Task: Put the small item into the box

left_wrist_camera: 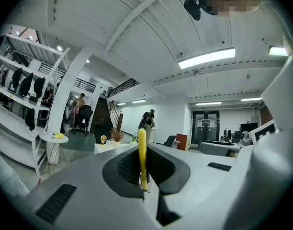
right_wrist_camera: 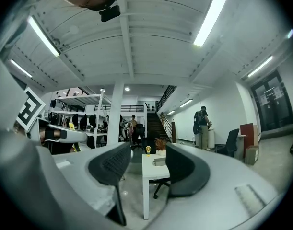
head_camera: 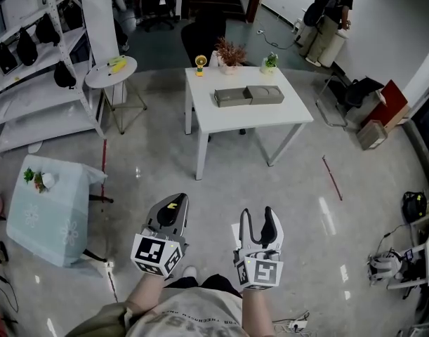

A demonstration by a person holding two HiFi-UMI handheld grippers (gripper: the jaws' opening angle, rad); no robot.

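Your left tongs [head_camera: 175, 201] are clamped tight on the thin yellow item [left_wrist_camera: 142, 152], pinched edge-on, likely so it can't slip in transit; your right tongs [head_camera: 258, 217] stand wide and empty, free to help; the grey box [head_camera: 248, 95] sits on the white tabletop [head_camera: 207, 114], well ahead; no legible writing, only square markers.

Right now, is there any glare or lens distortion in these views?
Head view: lamp glare streaks the glossy floor. Left gripper view: strong fisheye bend, dark corners, ceiling lamp bright. Right gripper view: same fisheye, ceiling strip light blown out.
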